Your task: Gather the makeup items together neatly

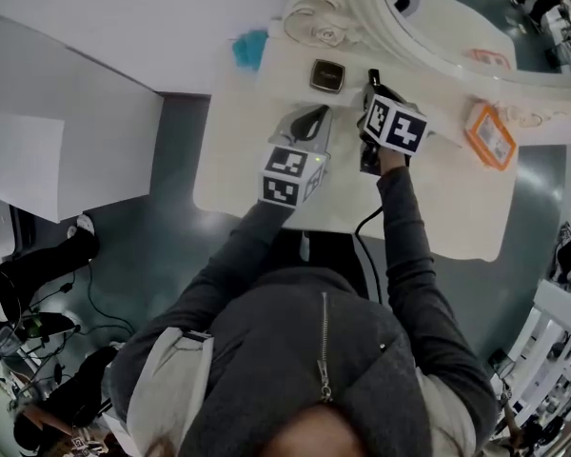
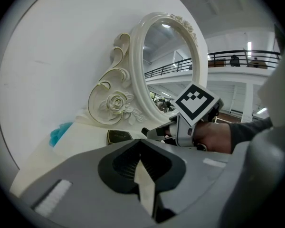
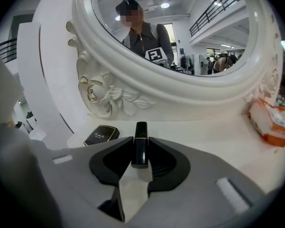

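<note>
The right gripper [image 3: 140, 152] has its jaws partly apart and pinching a black lipstick [image 3: 140, 142], which stands upright between the dark pads with its top sticking out past the jaw tips. The left gripper [image 2: 141, 148] has its jaws pressed together with nothing between them. In the head view both grippers are over the white dressing table [image 1: 238, 184], side by side, the left one at about 8 o'clock of the right one. A black square compact [image 1: 327, 75] with a gold rim lies flat on the table at 9 o'clock of the lipstick, near it but not touching. In the right gripper view it is at 10 o'clock of the jaws, and in the left gripper view also at about 10 o'clock of that gripper's tips. Behind everything, at 12 o'clock, stands a white oval mirror [image 3: 171, 87] with carved roses on its frame. An orange packet [image 1: 490, 135] lies on the table at 4 o'clock of the right gripper, well apart from the makeup. A small teal thing [image 1: 250, 48] sits at the table's far left edge, at 10 o'clock of the compact. I cannot tell what it is.
</note>
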Demonstrator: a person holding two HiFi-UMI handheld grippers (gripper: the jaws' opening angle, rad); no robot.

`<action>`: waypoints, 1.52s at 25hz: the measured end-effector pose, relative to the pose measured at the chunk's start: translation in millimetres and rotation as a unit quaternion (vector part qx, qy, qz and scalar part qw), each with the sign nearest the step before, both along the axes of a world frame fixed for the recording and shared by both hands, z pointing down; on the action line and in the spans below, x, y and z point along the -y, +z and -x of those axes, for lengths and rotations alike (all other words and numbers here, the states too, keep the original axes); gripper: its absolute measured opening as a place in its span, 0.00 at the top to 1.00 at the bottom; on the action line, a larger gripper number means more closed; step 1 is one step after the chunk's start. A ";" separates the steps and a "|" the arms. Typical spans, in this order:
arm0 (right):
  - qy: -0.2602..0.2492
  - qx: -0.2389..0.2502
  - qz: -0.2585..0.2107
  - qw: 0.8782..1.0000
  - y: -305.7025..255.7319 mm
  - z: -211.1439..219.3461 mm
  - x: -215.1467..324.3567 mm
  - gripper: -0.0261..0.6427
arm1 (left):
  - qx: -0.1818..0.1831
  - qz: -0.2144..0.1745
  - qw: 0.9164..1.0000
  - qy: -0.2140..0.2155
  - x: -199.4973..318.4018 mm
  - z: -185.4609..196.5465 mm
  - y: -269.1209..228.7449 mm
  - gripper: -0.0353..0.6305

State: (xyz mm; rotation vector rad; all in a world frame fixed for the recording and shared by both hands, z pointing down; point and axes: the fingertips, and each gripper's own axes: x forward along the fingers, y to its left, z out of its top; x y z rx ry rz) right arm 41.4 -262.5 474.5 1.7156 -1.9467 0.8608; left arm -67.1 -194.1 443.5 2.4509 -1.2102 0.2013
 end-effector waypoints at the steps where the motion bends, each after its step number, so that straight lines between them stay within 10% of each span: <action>1: 0.010 0.002 -0.001 1.000 0.2 2.8 -1.3 0.81 | -0.001 0.000 1.000 0.000 0.8 2.4 0.5 0.93; 13: 0.105 0.002 -0.003 0.994 5.5 19.3 -2.8 0.81 | -0.006 0.008 1.000 -0.004 2.5 26.6 9.1 0.93; 38: 0.083 -0.021 -0.028 0.996 12.3 31.7 -0.7 0.70 | -0.002 0.008 1.000 -0.016 5.2 34.6 13.6 0.93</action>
